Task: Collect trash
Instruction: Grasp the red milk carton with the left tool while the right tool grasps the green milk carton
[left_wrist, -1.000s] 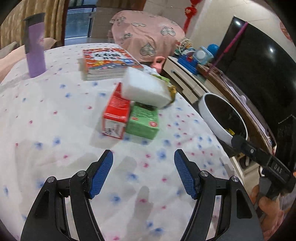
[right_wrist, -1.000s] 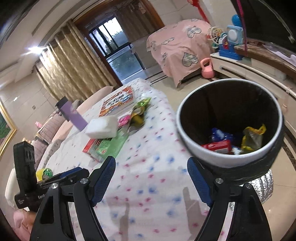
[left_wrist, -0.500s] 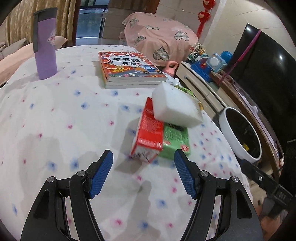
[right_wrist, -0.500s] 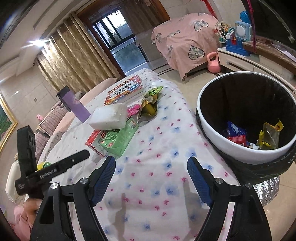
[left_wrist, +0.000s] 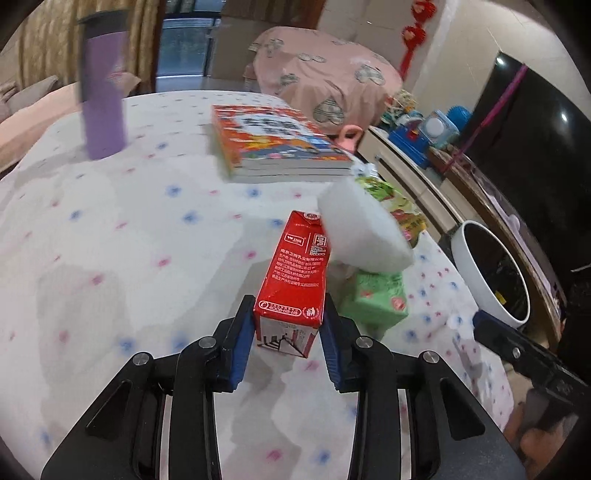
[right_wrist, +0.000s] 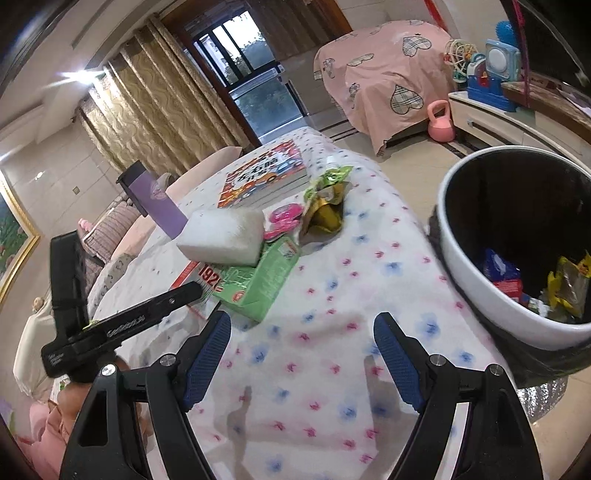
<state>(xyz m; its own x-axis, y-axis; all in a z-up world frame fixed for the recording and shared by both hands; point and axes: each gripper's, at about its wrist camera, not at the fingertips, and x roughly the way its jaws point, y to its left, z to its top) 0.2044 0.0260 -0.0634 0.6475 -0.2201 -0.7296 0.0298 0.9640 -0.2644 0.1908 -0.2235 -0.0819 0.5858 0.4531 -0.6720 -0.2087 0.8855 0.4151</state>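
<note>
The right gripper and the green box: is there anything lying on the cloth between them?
No. In the right wrist view only bare dotted tablecloth lies between the open right gripper and the green box.

A: The left wrist camera is sitting behind the left gripper (left_wrist: 287, 332), looking forward and down across the white flower-dotted tabletop (left_wrist: 129, 240), very near the red rectangular milk carton (left_wrist: 295, 280).

B: The right wrist camera is riding behind the right gripper (right_wrist: 301, 354), looking down from the side by the white round plastic trash bin (right_wrist: 476, 277). Both views are sharing the carton, the white foam block (right_wrist: 221, 236) and the orange-covered book (right_wrist: 264, 177).
</note>
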